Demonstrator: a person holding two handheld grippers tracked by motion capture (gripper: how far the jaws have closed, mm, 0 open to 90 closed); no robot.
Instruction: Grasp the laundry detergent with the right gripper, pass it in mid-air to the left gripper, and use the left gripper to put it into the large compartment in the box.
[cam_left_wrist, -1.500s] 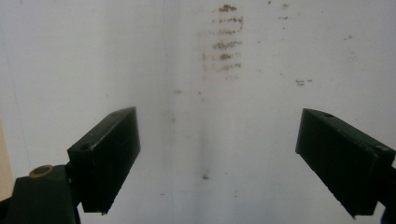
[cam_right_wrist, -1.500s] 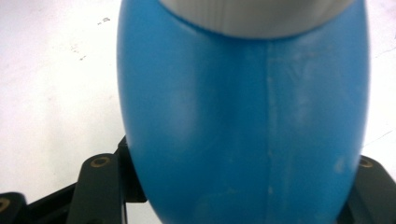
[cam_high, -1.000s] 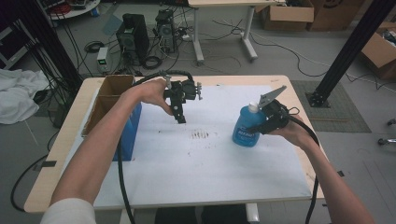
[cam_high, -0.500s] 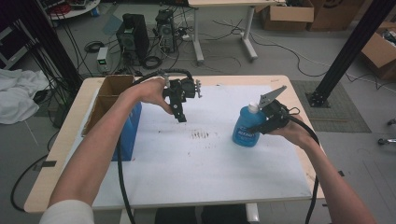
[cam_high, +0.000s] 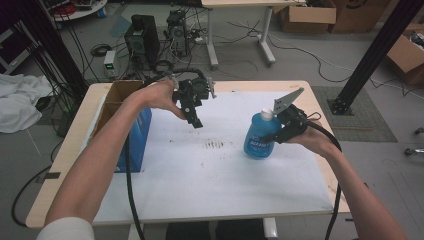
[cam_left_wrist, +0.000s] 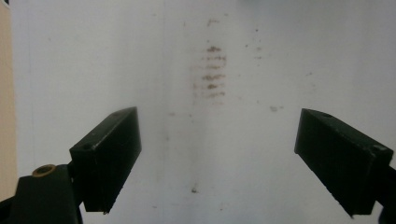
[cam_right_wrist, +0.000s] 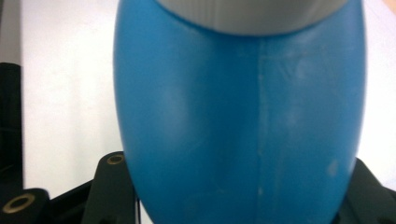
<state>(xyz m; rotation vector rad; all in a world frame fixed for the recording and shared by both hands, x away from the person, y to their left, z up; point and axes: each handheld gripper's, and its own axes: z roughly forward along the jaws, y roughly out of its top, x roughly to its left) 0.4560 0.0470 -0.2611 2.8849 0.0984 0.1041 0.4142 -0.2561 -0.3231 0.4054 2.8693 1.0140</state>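
Right gripper: you had it clamped on the blue bottle, jaws pressed to its two sides just below the cap; in the right gripper view the blue body swelled up from between the jaws.
Bottle: it stood upright on the white mat, near the mat's right edge and toward the right edge of the tabletop, roughly midway between the far and near edges.
Bottle cap: pale grey-white, ribbed, at the top of the bottle.
Bottle label: white writing ran across the lower front of the body; it was too small and blurred to read, so no brand could be made out.
Left gripper: you held it in the air above the far-left part of the mat, tipped downward, jaws spread wide with nothing between them; in the left gripper view bare mat showed in the gap.
Mat marks: a small patch of brownish smudged lines sat near the middle of the mat, between your two grippers and apart from the bottle.
Box: an open cardboard box with a blue side stood at the left edge of the tabletop, under your left forearm.
Box writing: none could be read.
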